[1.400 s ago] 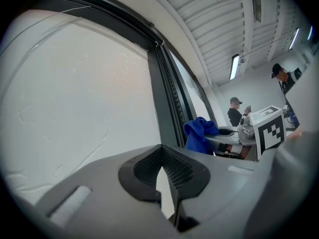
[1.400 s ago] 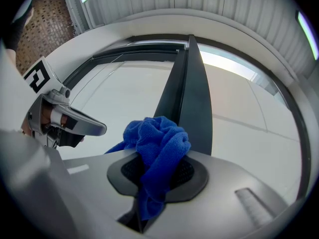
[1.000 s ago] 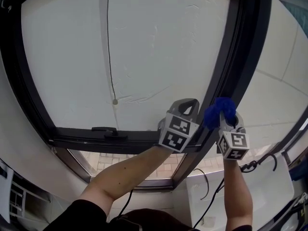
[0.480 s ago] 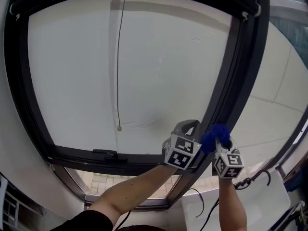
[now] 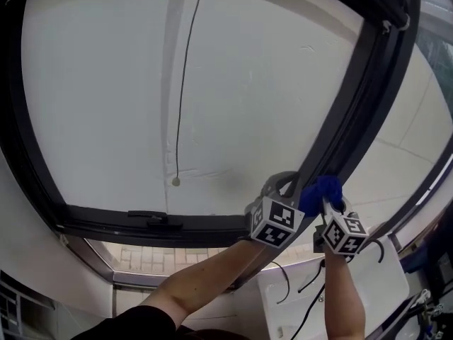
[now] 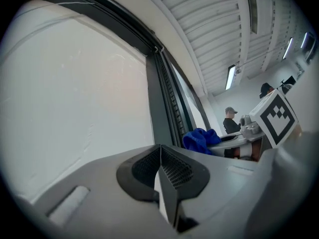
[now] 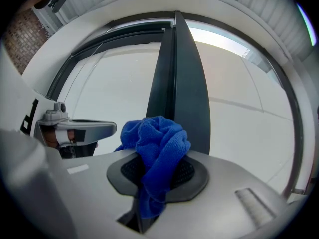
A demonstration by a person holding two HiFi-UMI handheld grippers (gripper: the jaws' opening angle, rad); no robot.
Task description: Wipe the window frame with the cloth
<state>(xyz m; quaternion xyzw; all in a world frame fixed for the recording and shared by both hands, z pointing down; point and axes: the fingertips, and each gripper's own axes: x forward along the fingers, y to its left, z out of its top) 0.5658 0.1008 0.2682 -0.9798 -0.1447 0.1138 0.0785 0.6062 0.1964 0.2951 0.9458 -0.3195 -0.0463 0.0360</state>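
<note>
The black metal window frame (image 5: pixel 357 112) fills my head view, its dark upright running down to where both tools meet, with the pale frosted glass pane (image 5: pixel 233 83) on its left. My left gripper (image 5: pixel 282 184) hovers near the foot of that upright, jaws pressed together on nothing. My right gripper (image 5: pixel 328 202) is clamped on the crumpled blue microfibre cloth (image 5: pixel 320 190), which bunches above the tips, right at the upright. My worry is the grip. Only a narrow fold is pinched, so a hard drag could pull the cloth free, or the bare tips could scrape the metal.
</note>
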